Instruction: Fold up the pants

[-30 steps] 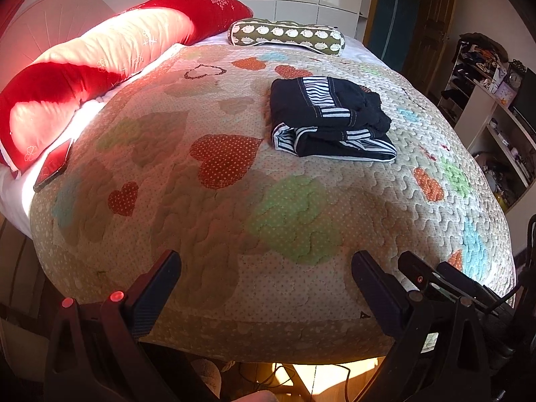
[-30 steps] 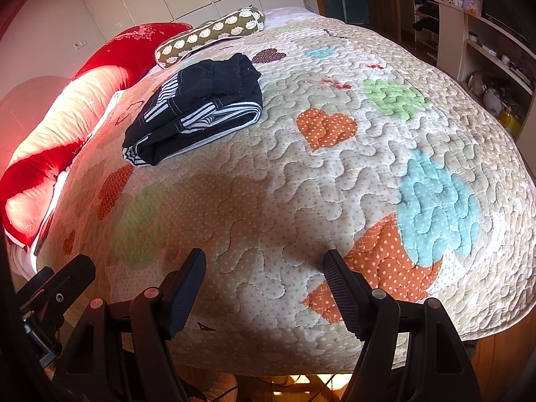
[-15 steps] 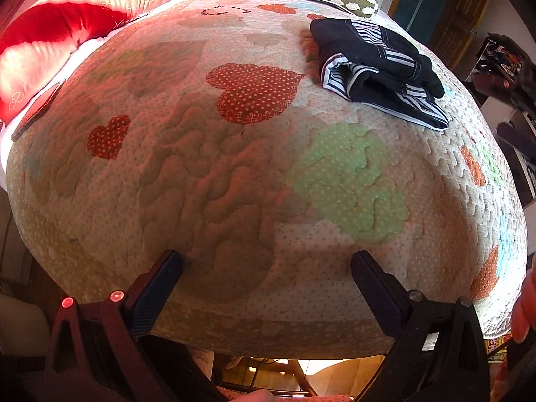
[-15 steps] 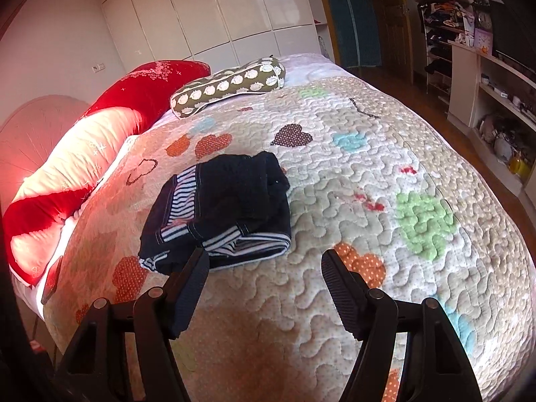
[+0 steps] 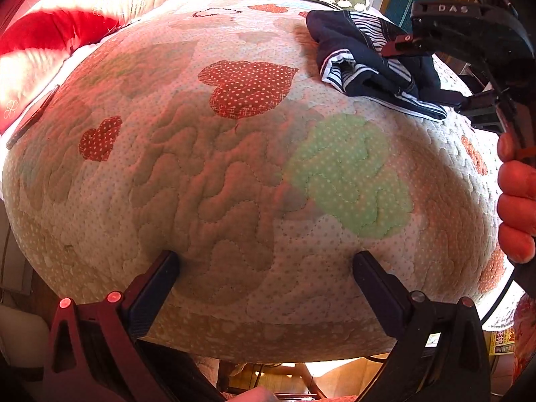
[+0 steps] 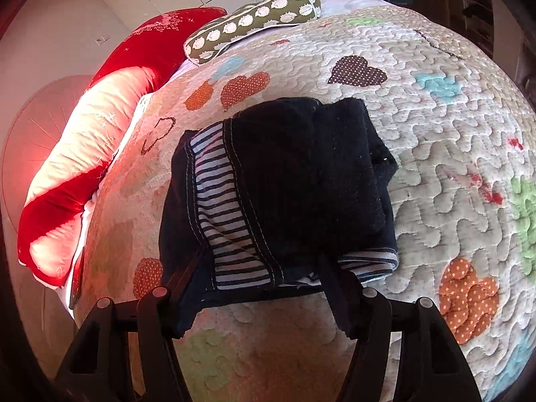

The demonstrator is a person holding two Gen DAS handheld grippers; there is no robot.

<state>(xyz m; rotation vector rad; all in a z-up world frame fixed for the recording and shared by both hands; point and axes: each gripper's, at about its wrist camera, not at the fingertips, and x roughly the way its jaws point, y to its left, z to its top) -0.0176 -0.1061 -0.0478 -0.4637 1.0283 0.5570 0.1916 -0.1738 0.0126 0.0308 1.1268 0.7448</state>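
Careful: your right claw (image 6: 254, 288), closing astride the near edge of the pants (image 6: 284, 181) bundled mid-bed, may pinch several layers; left claw (image 5: 264, 284) gapes empty at six o'clock.

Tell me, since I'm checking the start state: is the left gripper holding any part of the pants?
No: the left gripper hangs open over bare quilt, while the pants lie far off near the right gripper.

1. the folded dark navy fabric pants (image 6: 301, 181) are marked with a white-and-navy striped lining.
2. the cream quilted bedspread (image 5: 214, 201) is dotted and patched with red, green, orange, brown and blue hearts.
3. the long olive bolster pillow (image 6: 254, 23) is patterned with white scalloped discs.
4. the red-and-cream long cushion (image 6: 83, 154) is sprinkled with white flowers.
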